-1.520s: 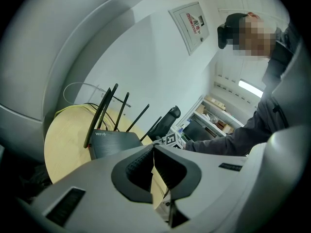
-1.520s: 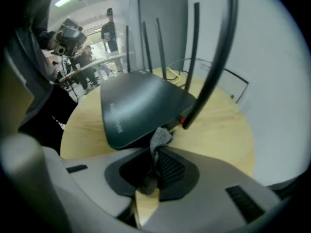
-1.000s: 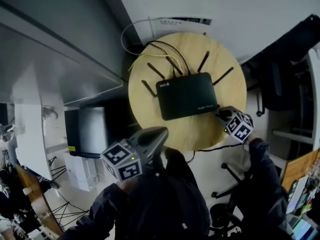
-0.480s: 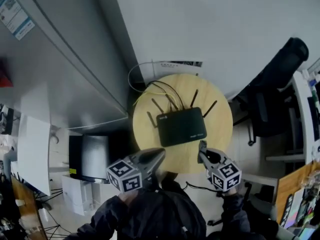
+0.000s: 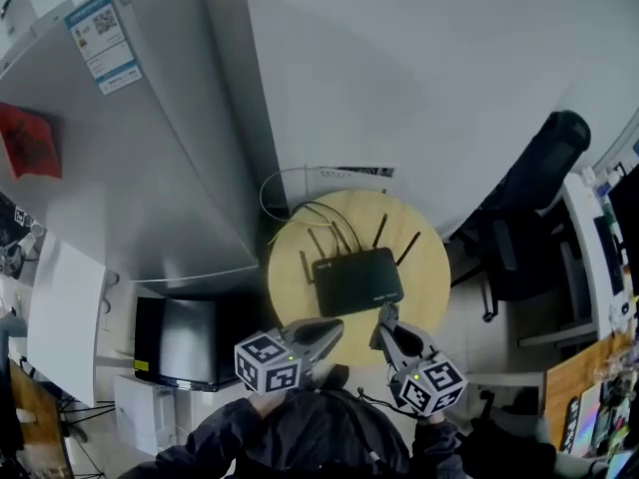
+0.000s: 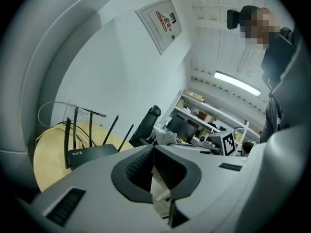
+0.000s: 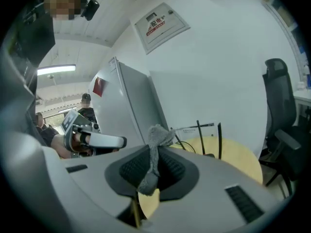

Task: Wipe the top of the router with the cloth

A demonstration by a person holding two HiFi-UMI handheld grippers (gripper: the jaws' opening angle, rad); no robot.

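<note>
The black router, with several antennas up, lies on a round wooden table. In the head view both grippers hang at the table's near edge, short of the router. My left gripper is shut with nothing between its jaws; in its own view the router lies beyond its tips. My right gripper is shut on a grey cloth, which sticks up from the jaws. Past the cloth I see the antennas and the table.
A tall grey cabinet stands left of the table and a black office chair right of it. Yellow and black cables loop behind the router toward the white wall. A dark box sits low on the left.
The head view has pulled back, so the table looks smaller. My right gripper has left the router's right corner for the near edge, closer to the left gripper.
</note>
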